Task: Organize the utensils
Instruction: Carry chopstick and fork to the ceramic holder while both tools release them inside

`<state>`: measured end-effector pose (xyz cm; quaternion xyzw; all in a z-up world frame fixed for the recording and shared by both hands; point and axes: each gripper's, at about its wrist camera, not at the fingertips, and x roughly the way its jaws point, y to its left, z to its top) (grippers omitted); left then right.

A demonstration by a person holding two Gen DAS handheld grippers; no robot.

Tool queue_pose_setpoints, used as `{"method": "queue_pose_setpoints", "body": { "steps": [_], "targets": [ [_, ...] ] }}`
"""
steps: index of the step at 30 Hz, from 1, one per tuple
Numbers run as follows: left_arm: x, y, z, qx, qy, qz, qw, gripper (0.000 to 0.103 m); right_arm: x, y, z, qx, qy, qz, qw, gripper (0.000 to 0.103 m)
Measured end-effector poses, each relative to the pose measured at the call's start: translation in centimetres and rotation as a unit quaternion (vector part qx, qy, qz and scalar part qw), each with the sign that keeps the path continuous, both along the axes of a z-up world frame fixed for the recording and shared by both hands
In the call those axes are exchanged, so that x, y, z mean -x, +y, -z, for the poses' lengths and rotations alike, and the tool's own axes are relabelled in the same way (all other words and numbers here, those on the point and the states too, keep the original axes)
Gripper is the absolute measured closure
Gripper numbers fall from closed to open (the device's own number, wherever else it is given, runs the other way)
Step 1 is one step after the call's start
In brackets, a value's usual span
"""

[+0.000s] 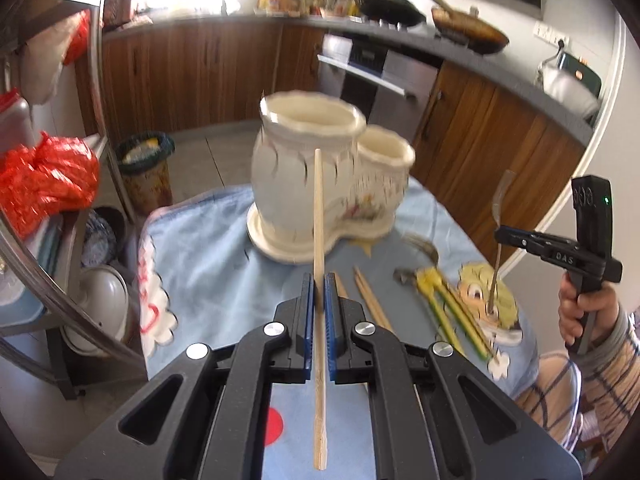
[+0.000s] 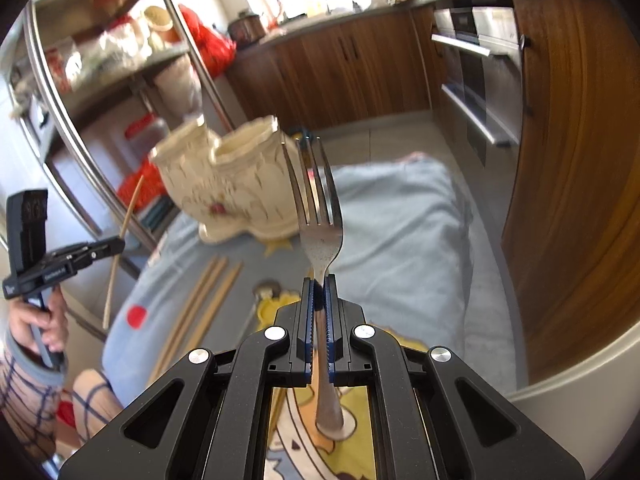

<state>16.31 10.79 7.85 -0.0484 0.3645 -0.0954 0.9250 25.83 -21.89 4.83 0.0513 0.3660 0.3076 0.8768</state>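
Utensils are split between the two grippers and the cloth: the left gripper [image 1: 319,280] has its blue-padded jaws closed tight on a single wooden chopstick [image 1: 318,216], which stands nearly upright, running up past the fingertips and down behind them toward the camera. Straight ahead of those jaws, beyond the chopstick's tip, sits the cream ceramic double-pot holder [image 1: 320,176] on the blue cloth [image 1: 208,248]. Just right of the jaws lie more chopsticks [image 1: 370,300] flat on the cloth, and farther right a yellow-handled utensil [image 1: 448,304]. The right gripper [image 2: 319,284] is likewise clamped shut on the neck of a metal fork [image 2: 318,208], tines pointing up and away, handle end hanging below the jaws. The holder [image 2: 232,184] lies ahead and to the left of these jaws; loose chopsticks [image 2: 196,304] rest on the cloth [image 2: 400,216] lower left of them.
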Motion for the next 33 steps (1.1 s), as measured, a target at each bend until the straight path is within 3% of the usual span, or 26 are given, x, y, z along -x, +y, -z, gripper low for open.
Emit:
{"method": "queue_pose_setpoints", "body": {
  "steps": [8, 14, 18, 23, 26, 30, 33],
  "targets": [
    [0.1, -0.4, -3.7, 0.008, -0.107, -0.024, 0.9939, 0.098, -0.6, 1.7, -2.6, -0.011, -0.081, 0.002, 0.997, 0.1],
    [-2.0, -0.8, -4.7, 0.029, -0.143, -0.021, 0.989, 0.098, -2.5, 2.9, -3.7, -0.028, -0.106, 0.003, 0.994, 0.1],
    [-3.3, -0.7, -6.1, 0.048, -0.179, -0.022, 0.9824, 0.098, -3.3, 2.9, -6.0, -0.056, -0.132, 0.008, 0.99, 0.1],
    [-4.8, -0.9, -8.4, 0.055, -0.235, -0.028, 0.9699, 0.098, -4.2, 3.6, -9.7, -0.096, -0.166, 0.0, 0.982, 0.1],
    [-5.5, -1.0, -9.4, 0.062, -0.278, -0.04, 0.9578, 0.098, -4.4, 5.0, -10.9, -0.106, -0.175, -0.018, 0.979, 0.1],
    [-6.9, -0.8, -9.5, 0.052, -0.32, -0.069, 0.9435, 0.098, -5.0, 7.2, -11.3, -0.099, -0.18, -0.038, 0.978, 0.1],
    [-8.7, -0.6, -8.5, 0.056, -0.324, -0.083, 0.9407, 0.098, -5.5, 8.9, -10.7, -0.08, -0.18, -0.045, 0.979, 0.1]
  ]
}}
